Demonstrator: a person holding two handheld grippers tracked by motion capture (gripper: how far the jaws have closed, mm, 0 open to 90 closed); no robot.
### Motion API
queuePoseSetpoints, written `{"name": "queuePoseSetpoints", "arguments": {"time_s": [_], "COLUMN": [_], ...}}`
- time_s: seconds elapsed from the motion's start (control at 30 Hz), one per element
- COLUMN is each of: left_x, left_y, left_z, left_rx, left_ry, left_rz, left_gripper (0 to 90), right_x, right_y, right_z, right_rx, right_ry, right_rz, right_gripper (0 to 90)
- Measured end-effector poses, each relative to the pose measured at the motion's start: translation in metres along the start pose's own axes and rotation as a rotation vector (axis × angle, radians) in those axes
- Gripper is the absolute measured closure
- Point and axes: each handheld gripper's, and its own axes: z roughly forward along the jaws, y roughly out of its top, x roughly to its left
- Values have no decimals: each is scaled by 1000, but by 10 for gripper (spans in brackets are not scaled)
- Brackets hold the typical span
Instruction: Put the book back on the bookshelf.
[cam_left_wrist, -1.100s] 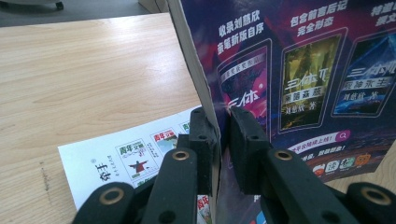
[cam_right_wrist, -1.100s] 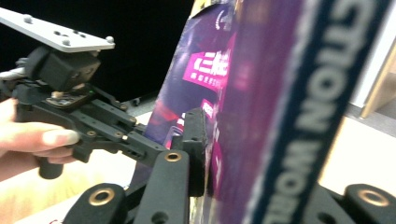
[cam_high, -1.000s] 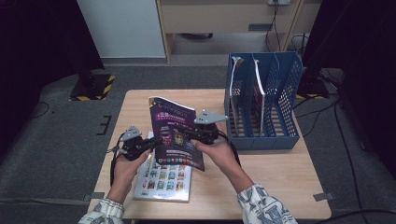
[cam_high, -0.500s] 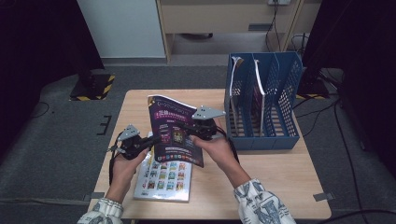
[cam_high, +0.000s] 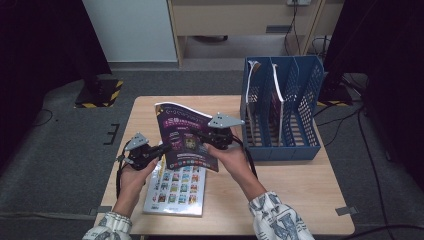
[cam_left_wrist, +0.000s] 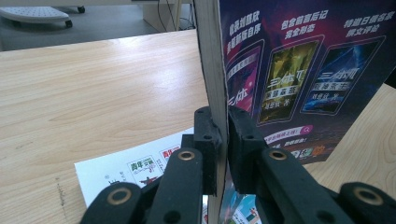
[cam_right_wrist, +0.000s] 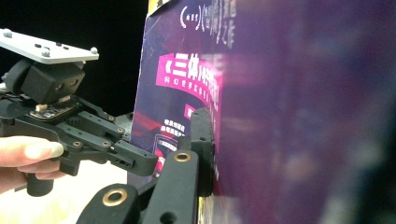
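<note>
Black jaws of my left gripper (cam_left_wrist: 218, 154) are clamped on the edge of the glossy purple magazine (cam_high: 187, 137), which I hold tilted above the table; my right gripper (cam_high: 216, 141) pinches its opposite side. Beneath lies a flat white picture booklet (cam_high: 177, 186) on the pale wooden table (cam_high: 295, 180). Just right, the blue perforated plastic file rack (cam_high: 305, 107) holds two upright magazines.
</note>
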Motion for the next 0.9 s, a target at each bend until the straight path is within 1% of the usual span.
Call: {"name": "queuePoseSetpoints", "arguments": {"time_s": [0.17,0.2,0.23,0.3,0.33,0.37,0.4,0.43,0.5,0.53,0.57,0.6,0.63,0.67,0.7,0.73,0.8,0.83,0.87,0.9], "left_x": [1,1,1,1,1,1,2,3,6,6,7,7,7,7,7,8,13,14,15,15], "left_y": [0,0,-1,-3,-4,-5,-5,-6,-10,-14,-17,-19,-23,-25,-28,-30,-34,-36,-36,-37], "left_z": [0,0,0,0,0,1,2,2,2,1,-1,-1,-3,-4,-6,-7,-5,-3,-2,-1], "left_rx": [1,1,1,-14,-24,-24,-17,-8,5,14,27,31,53,71,102,116,130,142,148,156], "left_ry": [1,5,22,56,73,114,126,132,138,156,171,178,189,201,225,233,237,246,248,250], "left_rz": [-1,-2,-6,-15,-12,-6,-9,-15,-32,-31,-14,2,42,67,72,66,31,23,24,31], "left_gripper": [823,818,803,714,662,592,437,376,296,268,245,231,215,192,185,169,124,112,89,79], "right_x": [0,0,1,2,2,3,5,5,5,5,4,4,4,4,3,2,-1,-2,-4,-5], "right_y": [0,0,0,0,0,1,1,1,1,1,1,2,3,4,5,7,10,11,12,12], "right_z": [0,0,0,0,0,0,0,0,0,-1,-2,-3,-4,-6,-8,-11,-16,-19,-22,-24], "right_rx": [-5,-4,-6,-6,-5,-5,3,5,6,2,-6,-5,-4,-7,-11,-22,-42,-49,-54,-57], "right_ry": [0,-1,-1,-3,-1,-1,-3,-3,-8,-6,-10,-17,-24,-34,-38,-43,-54,-68,-83,-87], "right_rz": [6,1,-10,-14,-18,-21,-30,-32,-26,-26,-19,-19,-19,-19,-20,-15,-4,-2,-12,-13], "right_gripper": [838,840,841,841,841,841,841,842,841,842,842,842,842,842,842,842,841,841,841,841]}}
